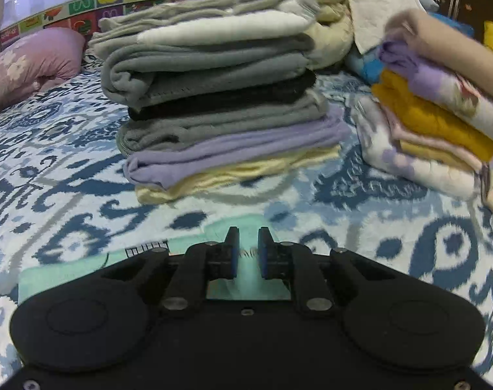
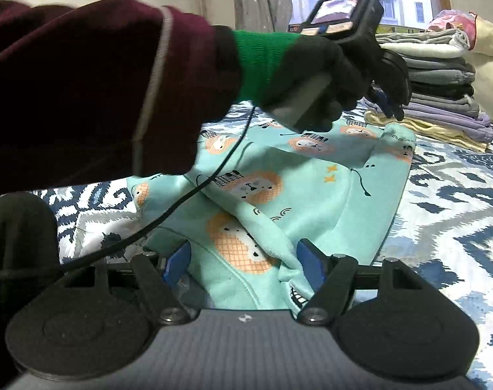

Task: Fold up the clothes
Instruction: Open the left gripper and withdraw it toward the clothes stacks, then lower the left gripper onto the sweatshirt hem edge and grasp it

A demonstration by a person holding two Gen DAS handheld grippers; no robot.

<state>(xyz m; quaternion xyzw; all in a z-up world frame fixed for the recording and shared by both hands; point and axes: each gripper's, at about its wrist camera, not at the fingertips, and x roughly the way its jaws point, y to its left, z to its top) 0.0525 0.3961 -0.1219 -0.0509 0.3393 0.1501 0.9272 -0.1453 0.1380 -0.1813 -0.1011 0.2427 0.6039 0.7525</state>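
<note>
- Left wrist view: the left gripper (image 1: pixel 248 237) hovers low over the bed (image 1: pixel 67 175), whose cover carries a blue and white pattern.
- Its fingers (image 1: pixel 232 243) stand close together with a narrow slit between them, released, with nothing pinched; the mint garment (image 1: pixel 84 269) lies flat on the cover directly below and ahead of them.
- Straight ahead stands a tall stack of folded clothes (image 1: pixel 220 97) (grey on top, black in the middle, lilac and pale yellow at the base).
- A second, blurred pile (image 1: pixel 432 120) of lilac, mustard and white pieces sits to the right of the stack, apart from it.
- A pink floral pillow (image 1: pixel 28 61) rests at the far left.
- Right wrist view: the right gripper (image 2: pixel 245 265) has its blue-padded fingers (image 2: pixel 178 261) spread wide, one on each side of a raised fold of the mint garment (image 2: pixel 311 188), not clenched on it.
- The garment (printed with orange lion faces) is spread across the bed (image 2: pixel 458 214), one corner reaching toward the stack of folded clothes (image 2: pixel 441 87) at the upper right.
- Above it, a black-gloved hand (image 2: pixel 324 74) with a green cuff and maroon sleeve (image 2: pixel 93 87) holds the left gripper (image 2: pixel 388 105), its tip just over the garment's far edge.
- A black cable (image 2: pixel 194 188) hangs across the cloth.
</note>
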